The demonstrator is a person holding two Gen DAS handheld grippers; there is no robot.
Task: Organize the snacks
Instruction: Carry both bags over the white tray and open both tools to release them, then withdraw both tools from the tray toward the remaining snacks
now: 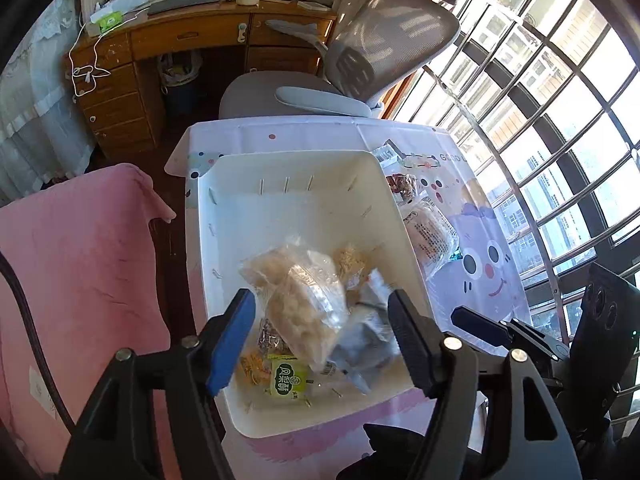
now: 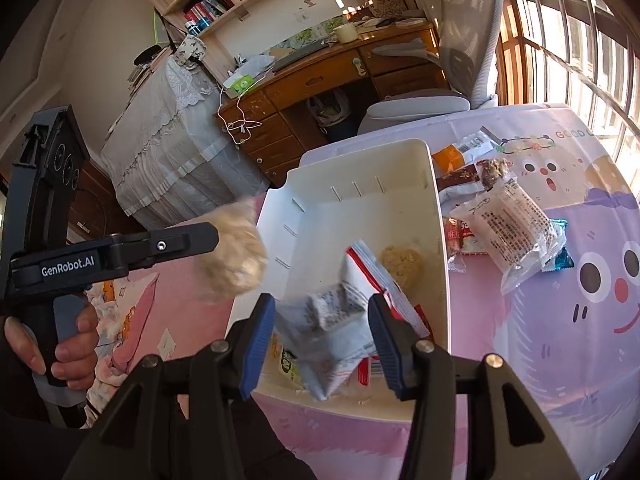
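Clear bag of pale snack (image 1: 304,304): it is in the air over the near half of the white bin (image 1: 304,160), blurred. In the right wrist view it looks close to the bin's left wall, so I cannot tell if it is fully inside the rim
Left gripper (image 1: 320,294): the fingers are spread and the clear bag is between them, but the pads do not press on it
Risk for this bag: I think it can hit the left wall and slide out to the side of the pink blanket (image 1: 80,260), because nothing guides it. It looks light and puffy, so it may also bounce on the packets under it
Grey-white packet (image 2: 332,320): it hangs over the near end of the bin, pinched between the fingers of the right gripper (image 2: 321,300)
Risk for this packet: the wrapper is smooth and crumpled, so the pinch may be only on a fold and it can slip early. If it goes now, it probably still lands in the bin
Two grippers together: they are near each other over the same end, so the tools or the two packets could knock together
Bin content: a green small packet (image 1: 288,378) and others already lie at the near end, so a pile may grow there and spill over the near rim
Snacks still outside: several lie on the tablecloth (image 2: 560,340) just beside the bin's right wall, for example a printed clear packet (image 2: 512,232). A careless reach could push them toward the table edge
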